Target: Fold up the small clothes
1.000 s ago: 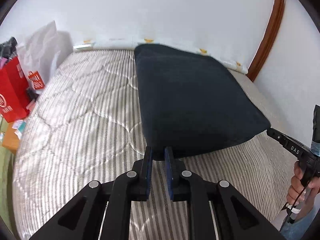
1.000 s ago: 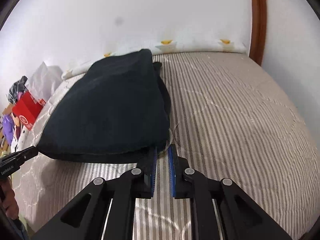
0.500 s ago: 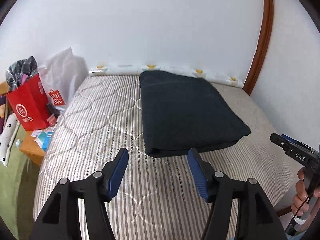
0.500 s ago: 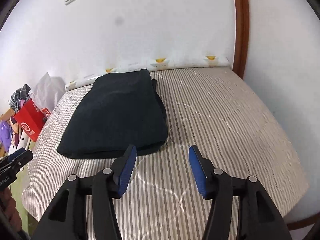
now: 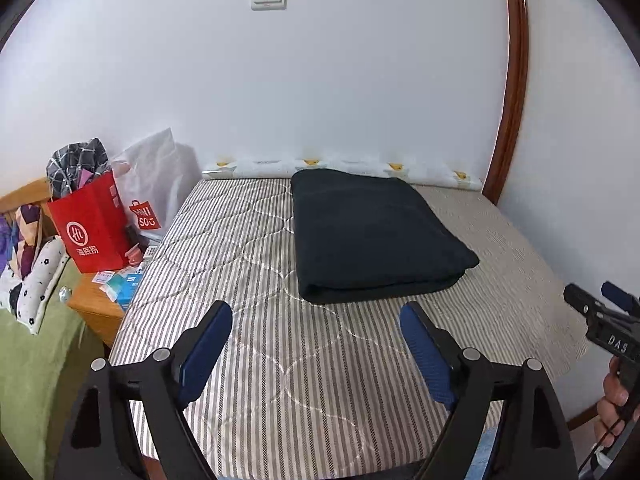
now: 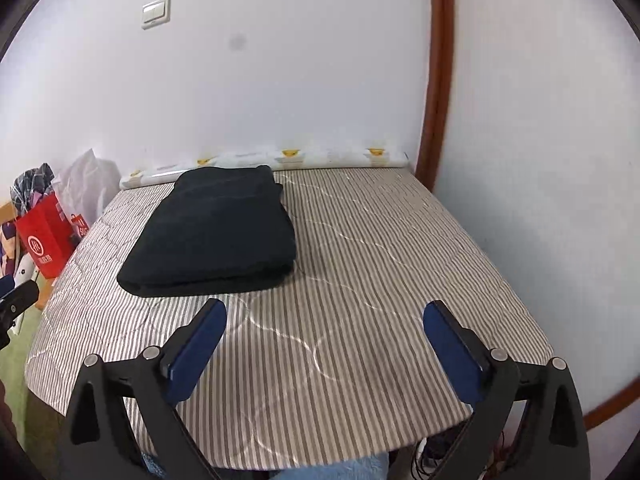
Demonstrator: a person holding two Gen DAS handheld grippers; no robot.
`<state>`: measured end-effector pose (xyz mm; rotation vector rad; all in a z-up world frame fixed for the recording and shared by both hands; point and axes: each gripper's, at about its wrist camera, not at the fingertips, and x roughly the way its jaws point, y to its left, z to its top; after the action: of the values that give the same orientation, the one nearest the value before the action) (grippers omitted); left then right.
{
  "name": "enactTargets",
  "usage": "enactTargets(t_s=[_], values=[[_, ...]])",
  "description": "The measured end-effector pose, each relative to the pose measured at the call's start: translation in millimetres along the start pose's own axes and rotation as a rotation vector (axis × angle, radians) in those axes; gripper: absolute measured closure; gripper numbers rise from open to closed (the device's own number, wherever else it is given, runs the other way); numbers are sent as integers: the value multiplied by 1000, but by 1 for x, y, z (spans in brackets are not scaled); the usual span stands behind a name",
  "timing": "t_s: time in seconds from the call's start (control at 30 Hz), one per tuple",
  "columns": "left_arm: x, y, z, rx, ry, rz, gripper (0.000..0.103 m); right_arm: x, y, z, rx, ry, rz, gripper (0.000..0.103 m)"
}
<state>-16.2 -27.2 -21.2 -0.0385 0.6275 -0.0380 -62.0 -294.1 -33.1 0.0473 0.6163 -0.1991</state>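
Folded black garment (image 5: pixel 372 236) lies flat on striped mattress (image 5: pixel 248 320), toward far edge near wall, nearer left side. Left tool (image 5: pixel 316 336) jaws opening, spread wide, nothing between, short of garment's near edge. Right tool (image 6: pixel 324 332) jaws opening, spread wide, empty, above bare mattress. Red shopping bag (image 5: pixel 92 228) stands on nightstand (image 5: pixel 96 308) off mattress's left edge.

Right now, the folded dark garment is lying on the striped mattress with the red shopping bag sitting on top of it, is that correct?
Not quite: the red shopping bag stands beside the striped mattress, on a wooden stand, not on the folded dark garment. The left wrist view shows it; the rest is right.
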Motion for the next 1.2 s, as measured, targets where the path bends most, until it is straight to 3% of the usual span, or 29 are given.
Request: enactTargets(t_s=[1.2], values=[[-13,-20,-7,11,-3,-17,17,-26,-15,-9,34,-2,-27,3]])
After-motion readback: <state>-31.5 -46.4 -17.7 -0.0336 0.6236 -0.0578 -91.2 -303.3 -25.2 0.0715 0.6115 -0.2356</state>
